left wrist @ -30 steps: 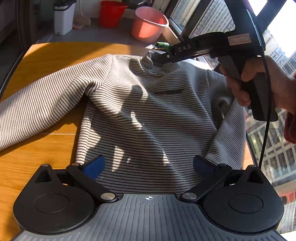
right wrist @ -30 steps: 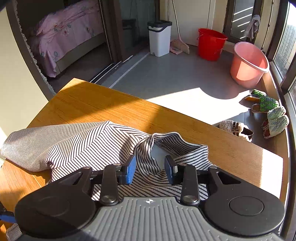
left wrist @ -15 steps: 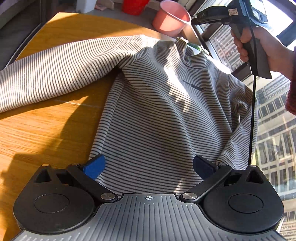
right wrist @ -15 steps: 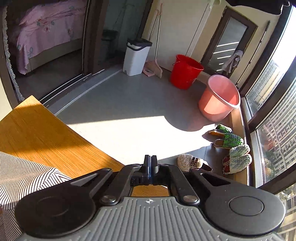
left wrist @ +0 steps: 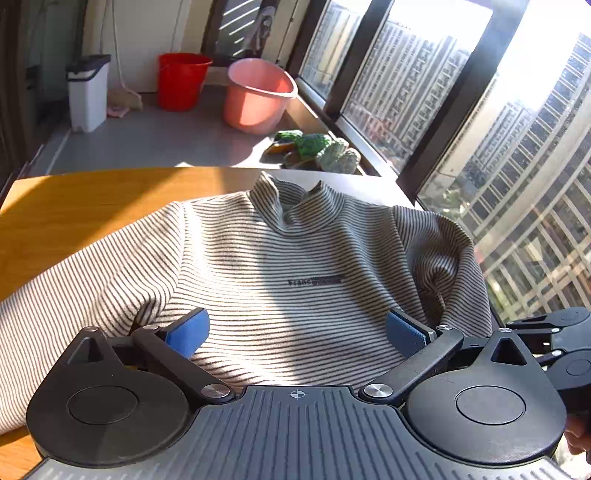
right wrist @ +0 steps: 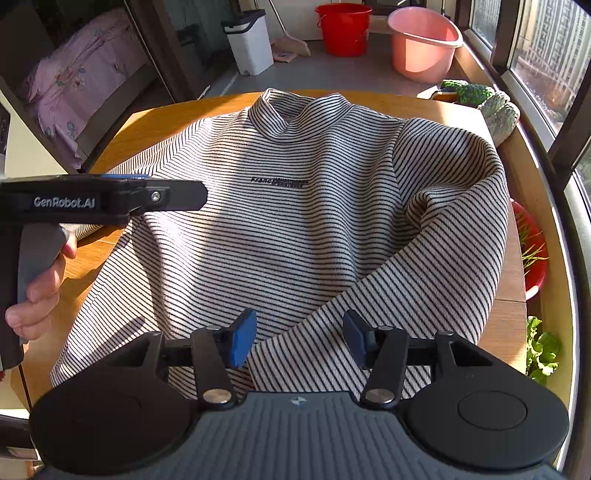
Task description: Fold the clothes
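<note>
A grey-and-black striped sweater [right wrist: 295, 221] lies front up on the wooden table [right wrist: 122, 129], its collar [left wrist: 295, 206] at the far side. Its right sleeve [right wrist: 443, 236] bends back across the body toward the near hem. My right gripper [right wrist: 298, 339] hovers over that near sleeve end; its jaws are opening and nothing is between the blue pads [right wrist: 242, 339]. My left gripper [left wrist: 297, 332] stands wide open above the sweater's chest, holding nothing. In the right wrist view the left gripper [right wrist: 184, 194] reaches in from the left, held by a hand [right wrist: 40, 288].
On the floor past the table stand a red bucket [right wrist: 343, 29], a pink basin [right wrist: 424, 44], a white bin [right wrist: 249, 42] and slippers [left wrist: 321, 151]. Windows [left wrist: 517, 184] run along the right. A red bowl with greens [right wrist: 530, 258] sits below the table's right edge.
My right gripper, shut beyond the far table edge half a second ago, has come back to the near side and opened. The left gripper now looks straight along the sweater.
</note>
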Demonstrator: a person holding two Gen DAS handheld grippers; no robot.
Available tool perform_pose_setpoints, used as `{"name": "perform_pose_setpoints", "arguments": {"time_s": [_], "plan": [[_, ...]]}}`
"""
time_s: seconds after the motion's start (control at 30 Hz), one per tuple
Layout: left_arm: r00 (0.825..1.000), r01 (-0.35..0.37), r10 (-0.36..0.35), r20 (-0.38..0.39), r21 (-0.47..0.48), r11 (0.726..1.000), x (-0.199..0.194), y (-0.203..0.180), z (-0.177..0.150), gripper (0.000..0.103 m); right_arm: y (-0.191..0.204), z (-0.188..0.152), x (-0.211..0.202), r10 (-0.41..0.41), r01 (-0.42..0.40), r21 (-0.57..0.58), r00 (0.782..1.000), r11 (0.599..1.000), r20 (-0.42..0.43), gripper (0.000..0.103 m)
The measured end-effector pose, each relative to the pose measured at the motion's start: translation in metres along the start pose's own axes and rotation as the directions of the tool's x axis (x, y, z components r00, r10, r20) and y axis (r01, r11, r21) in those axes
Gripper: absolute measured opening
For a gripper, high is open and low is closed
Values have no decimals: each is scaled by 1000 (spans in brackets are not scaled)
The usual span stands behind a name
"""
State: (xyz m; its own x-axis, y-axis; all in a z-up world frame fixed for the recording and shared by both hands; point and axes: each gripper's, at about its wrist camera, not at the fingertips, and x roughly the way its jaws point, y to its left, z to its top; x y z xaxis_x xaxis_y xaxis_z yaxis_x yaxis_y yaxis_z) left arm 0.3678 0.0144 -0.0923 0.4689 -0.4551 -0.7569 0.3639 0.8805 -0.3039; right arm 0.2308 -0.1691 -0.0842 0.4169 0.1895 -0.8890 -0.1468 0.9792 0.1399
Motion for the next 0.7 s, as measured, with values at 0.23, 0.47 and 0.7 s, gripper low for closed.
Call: {"name": "perform_pose_setpoints", "arguments": {"time_s": [0.23, 0.47, 0.7], "plan": [[991, -113, 111, -77, -20, 993, 25, 13, -12, 103, 40, -45, 12, -14, 2, -286, 999, 958, -40, 68], [976, -200, 205, -76, 65, 978, 9, 1, -43, 103, 28, -44, -1, -66, 64, -316, 998, 947, 2, 47], [988, -146, 134, -81, -176, 973, -34, 16, -42, 103, 33, -43, 8, -145, 158, -471, 987, 868, 64, 47]]}}
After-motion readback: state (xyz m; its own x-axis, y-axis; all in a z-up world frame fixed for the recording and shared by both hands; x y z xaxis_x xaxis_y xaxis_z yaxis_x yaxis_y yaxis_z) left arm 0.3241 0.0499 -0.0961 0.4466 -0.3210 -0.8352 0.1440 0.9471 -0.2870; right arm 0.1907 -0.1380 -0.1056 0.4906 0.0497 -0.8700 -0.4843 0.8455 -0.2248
